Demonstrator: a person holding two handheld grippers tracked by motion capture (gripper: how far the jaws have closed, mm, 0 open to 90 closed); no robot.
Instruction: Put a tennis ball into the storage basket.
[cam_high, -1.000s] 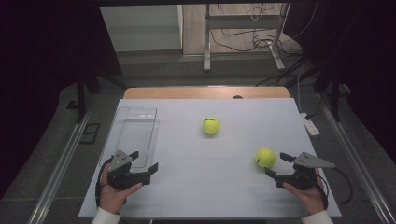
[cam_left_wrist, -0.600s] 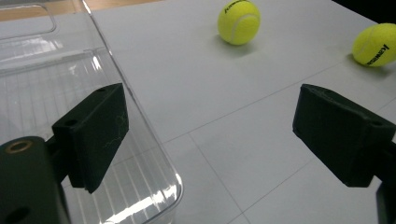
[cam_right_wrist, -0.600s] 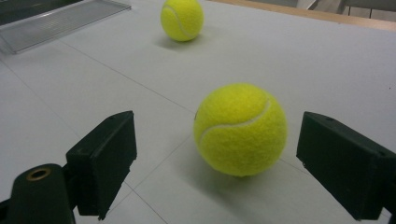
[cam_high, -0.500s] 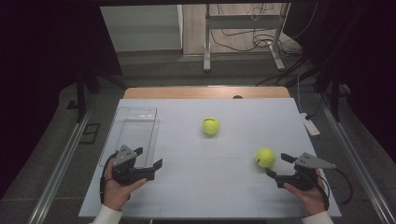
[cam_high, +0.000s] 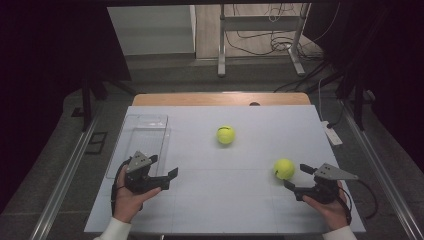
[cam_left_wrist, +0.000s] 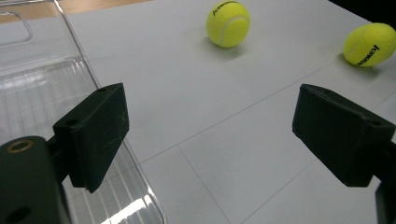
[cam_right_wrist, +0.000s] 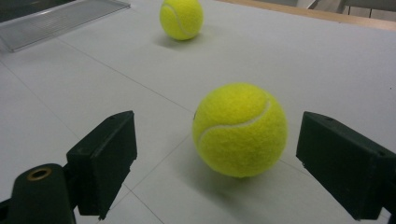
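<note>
Tennis ball (cam_right_wrist: 239, 129) on white table (cam_high: 240, 210), just ahead of right gripper (cam_high: 298, 178), well right of clear tray (cam_high: 142, 135); jaws apart, not touching ball. Second ball (cam_high: 226, 134) nearer tray, mid-table. Left gripper (cam_high: 165, 166) beside tray, jaws apart, empty. Step: approach. Next: advance right gripper, straddle ball, close.

A lab or test room. A white worktop (cam_high: 225, 200) stands among dark curtains (cam_high: 45, 60). Loose cables (cam_high: 260, 42) trail around a metal stand (cam_high: 222, 45).

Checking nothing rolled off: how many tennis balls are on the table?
2. One tennis ball lies mid-table; the other sits just ahead of the right gripper, whose jaws are open. None seems hidden.
</note>
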